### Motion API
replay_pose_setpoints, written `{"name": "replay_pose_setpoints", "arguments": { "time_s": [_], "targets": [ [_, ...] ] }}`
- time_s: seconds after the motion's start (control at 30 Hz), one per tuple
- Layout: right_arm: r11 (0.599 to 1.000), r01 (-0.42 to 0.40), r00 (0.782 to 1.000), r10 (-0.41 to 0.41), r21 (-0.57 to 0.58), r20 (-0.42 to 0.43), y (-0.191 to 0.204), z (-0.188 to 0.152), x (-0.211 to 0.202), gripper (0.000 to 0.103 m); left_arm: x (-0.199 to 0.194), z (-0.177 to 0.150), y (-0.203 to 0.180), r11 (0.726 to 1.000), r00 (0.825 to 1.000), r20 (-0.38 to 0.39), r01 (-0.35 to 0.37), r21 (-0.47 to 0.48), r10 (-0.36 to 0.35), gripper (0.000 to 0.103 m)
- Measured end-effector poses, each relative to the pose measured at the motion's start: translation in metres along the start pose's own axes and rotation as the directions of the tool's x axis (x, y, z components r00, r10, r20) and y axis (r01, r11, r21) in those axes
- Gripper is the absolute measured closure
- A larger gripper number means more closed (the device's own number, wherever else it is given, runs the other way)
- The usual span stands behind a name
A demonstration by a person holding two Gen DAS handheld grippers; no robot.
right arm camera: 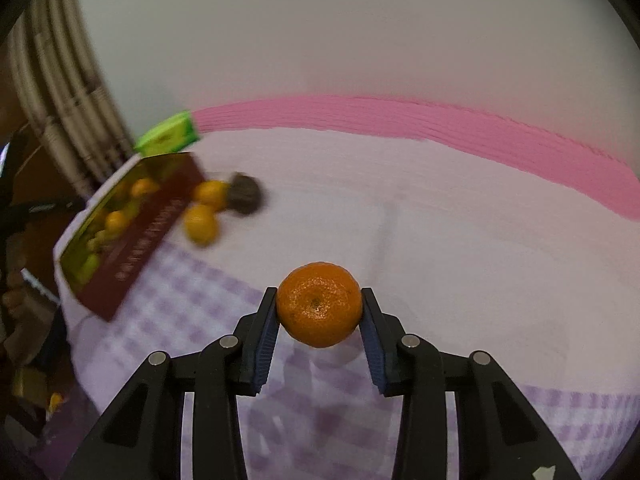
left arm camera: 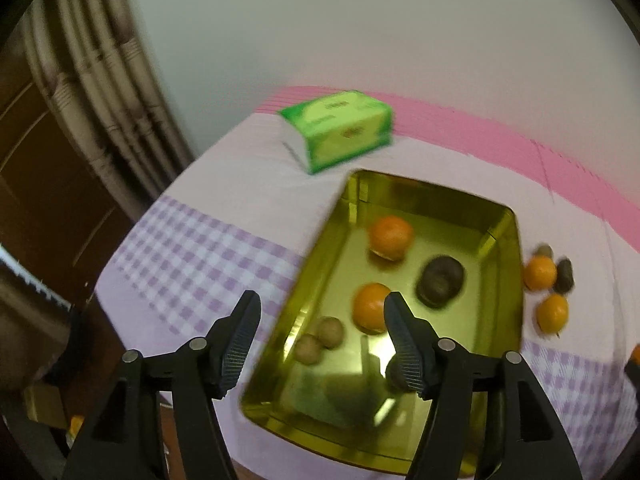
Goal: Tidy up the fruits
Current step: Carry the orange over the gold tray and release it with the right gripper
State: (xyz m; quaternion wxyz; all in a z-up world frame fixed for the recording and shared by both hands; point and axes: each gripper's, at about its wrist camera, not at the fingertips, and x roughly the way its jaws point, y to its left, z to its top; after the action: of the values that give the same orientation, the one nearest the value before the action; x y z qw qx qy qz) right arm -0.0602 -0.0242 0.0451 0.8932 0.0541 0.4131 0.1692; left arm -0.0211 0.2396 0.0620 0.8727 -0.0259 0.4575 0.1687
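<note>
My right gripper [right arm camera: 319, 309] clamps a mandarin [right arm camera: 319, 305] between both pads, above the checked tablecloth [right arm camera: 192, 304]. The gold tray [right arm camera: 132, 236] I judge it belongs in lies far to the left, long axis running near-to-far. My left gripper [left arm camera: 320, 340] hangs wide and empty over that tray's near-left rim, much closer.

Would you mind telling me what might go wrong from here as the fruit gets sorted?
1. The orange in the right hand-held gripper is round and pinched only at its sides, so it may slip.
2. The gold tray already holds several fruits; a dropped orange could bounce or roll.
3. Loose fruit beside the tray might get nudged.
</note>
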Motion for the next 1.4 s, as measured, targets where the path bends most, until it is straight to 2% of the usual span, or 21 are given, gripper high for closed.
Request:
{"name": "replay_pose_setpoints", "arguments": {
  "time_s": [0.2, 0.33, 0.6, 1.07, 1.4],
  "targets": [
    [0.988, -0.109, 0.994, 0.109, -0.114, 0.0, 0.068, 0.03, 0.009, 0.067, -0.003, 0.008, 0.03, 0.996, 0.999, 0.021, -0.048, -0.08, 0.05, 0.038],
    [0.965, -0.188, 0.982, 0.188, -0.182, -0.018, 0.115, 0.051, 0.021, 0.067, -0.004, 0.012, 0.042, 0.991, 0.995, 0.04, -0.083, -0.109, 0.088, 0.038],
    [0.922, -0.27, 0.963, 0.261, -0.278, -0.069, 0.184, 0.08, 0.054, 0.066, 0.0, 0.013, 0.05, 0.985, 0.994, 0.028, -0.104, -0.134, 0.109, 0.038],
    [0.907, -0.283, 0.955, 0.236, -0.312, -0.18, 0.236, 0.1, 0.123, 0.066, 0.005, 0.013, 0.055, 0.984, 0.995, 0.012, -0.1, -0.147, 0.102, 0.038],
    [0.894, -0.295, 0.945, 0.221, -0.336, -0.242, 0.263, 0.112, 0.153, 0.066, 0.003, 0.015, 0.062, 0.977, 0.989, 0.03, -0.136, -0.165, 0.143, 0.038]
  ]
}}
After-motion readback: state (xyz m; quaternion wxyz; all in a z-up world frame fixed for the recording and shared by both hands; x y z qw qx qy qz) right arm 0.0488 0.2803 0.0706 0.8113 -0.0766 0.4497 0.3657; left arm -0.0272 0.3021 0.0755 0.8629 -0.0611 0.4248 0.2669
